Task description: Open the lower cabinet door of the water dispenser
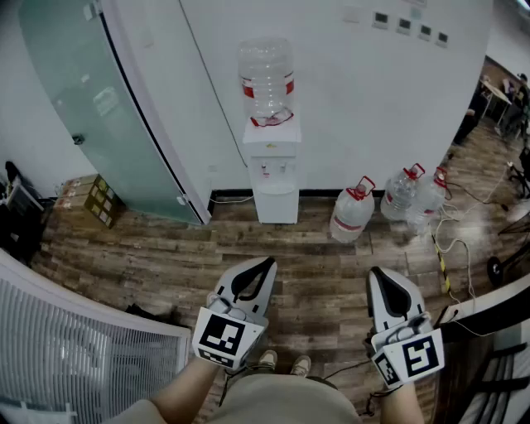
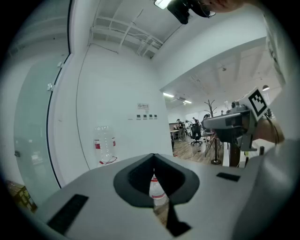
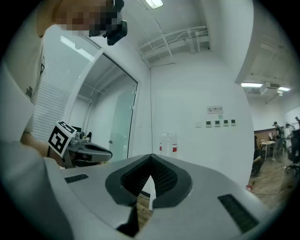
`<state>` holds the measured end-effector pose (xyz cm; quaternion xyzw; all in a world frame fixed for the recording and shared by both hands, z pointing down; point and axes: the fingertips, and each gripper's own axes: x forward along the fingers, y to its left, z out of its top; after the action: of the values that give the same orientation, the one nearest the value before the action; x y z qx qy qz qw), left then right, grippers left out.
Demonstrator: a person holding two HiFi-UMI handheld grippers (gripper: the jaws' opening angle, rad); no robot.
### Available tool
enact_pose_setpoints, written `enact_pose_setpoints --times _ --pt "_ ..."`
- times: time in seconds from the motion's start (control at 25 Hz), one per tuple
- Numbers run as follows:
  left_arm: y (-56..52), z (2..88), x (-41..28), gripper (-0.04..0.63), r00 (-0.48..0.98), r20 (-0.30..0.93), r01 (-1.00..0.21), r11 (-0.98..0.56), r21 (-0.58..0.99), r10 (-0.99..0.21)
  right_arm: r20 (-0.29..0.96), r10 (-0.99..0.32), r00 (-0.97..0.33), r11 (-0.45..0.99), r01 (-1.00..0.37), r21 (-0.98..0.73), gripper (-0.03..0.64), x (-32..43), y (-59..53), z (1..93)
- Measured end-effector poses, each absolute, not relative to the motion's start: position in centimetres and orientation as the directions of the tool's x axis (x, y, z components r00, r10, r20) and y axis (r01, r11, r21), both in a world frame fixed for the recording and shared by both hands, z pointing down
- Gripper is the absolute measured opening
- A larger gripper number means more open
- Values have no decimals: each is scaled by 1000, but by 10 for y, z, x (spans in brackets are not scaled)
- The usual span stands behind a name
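White water dispenser point(image 1: 273, 174), red-banded clear bottle point(image 1: 266, 79), brown wood-plank floor point(image 1: 149, 257)

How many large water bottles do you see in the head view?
4. A top bottle stands on the water dispenser. Three stand on the floor to its right: a near bottle, a middle bottle and a far bottle. Others may be hidden behind them.

Bright, even ceiling light point(image 3: 154, 3); soft shadows; fisheye edges bent, dark-vignetted.
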<state>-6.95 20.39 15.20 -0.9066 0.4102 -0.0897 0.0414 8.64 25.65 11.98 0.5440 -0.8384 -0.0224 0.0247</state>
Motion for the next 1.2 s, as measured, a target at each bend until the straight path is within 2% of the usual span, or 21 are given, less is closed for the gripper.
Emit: enact_pose_setpoints --times 0.8,1.2 --pt "219 158 -41 5 605 133 -767 -620 -164 -785 6 -885 -466 465 -885 -25 6 120 269 138" --pt "218 163 -34 6 595 113 -775 -605 -183 -796 29 -887 -462 462 -887 -1 6 136 267 154"
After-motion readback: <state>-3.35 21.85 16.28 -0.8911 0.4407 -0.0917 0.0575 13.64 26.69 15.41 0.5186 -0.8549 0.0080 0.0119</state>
